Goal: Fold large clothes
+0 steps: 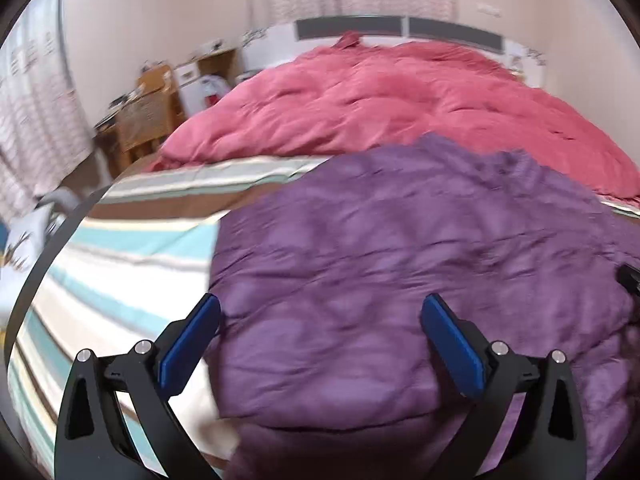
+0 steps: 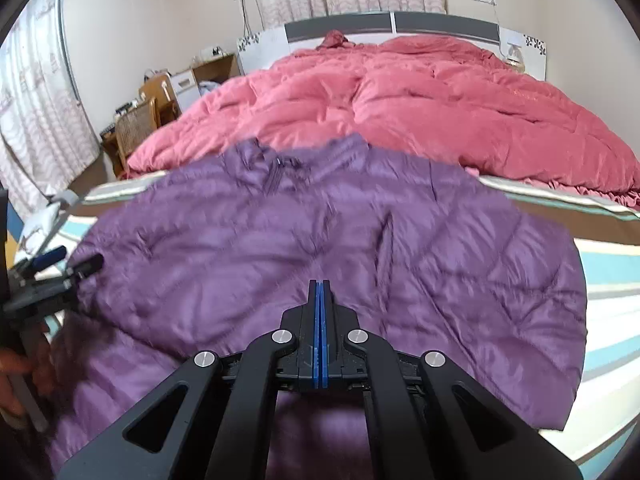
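Observation:
A purple quilted jacket (image 1: 400, 264) (image 2: 320, 232) lies spread on the striped bed sheet (image 1: 120, 264), its collar and zip toward the pink comforter. My left gripper (image 1: 320, 300) hangs open, jaws wide apart, over the jacket's left part, one blue pad (image 1: 192, 340) at the jacket's left edge. Nothing is between its pads. In the right wrist view the left gripper (image 2: 76, 258) shows at the jacket's left side, held by a hand (image 2: 16, 368). My right gripper (image 2: 319, 282) is shut, its blue pads pressed together just above the jacket's lower middle, with no cloth seen between them.
A bulky pink comforter (image 1: 400, 92) (image 2: 420, 108) covers the far half of the bed, up to the grey and white headboard (image 2: 360, 26). A wicker chair (image 2: 136, 128) and wooden furniture stand to the left. Curtains hang behind. Striped sheet (image 2: 608, 280) shows right of the jacket.

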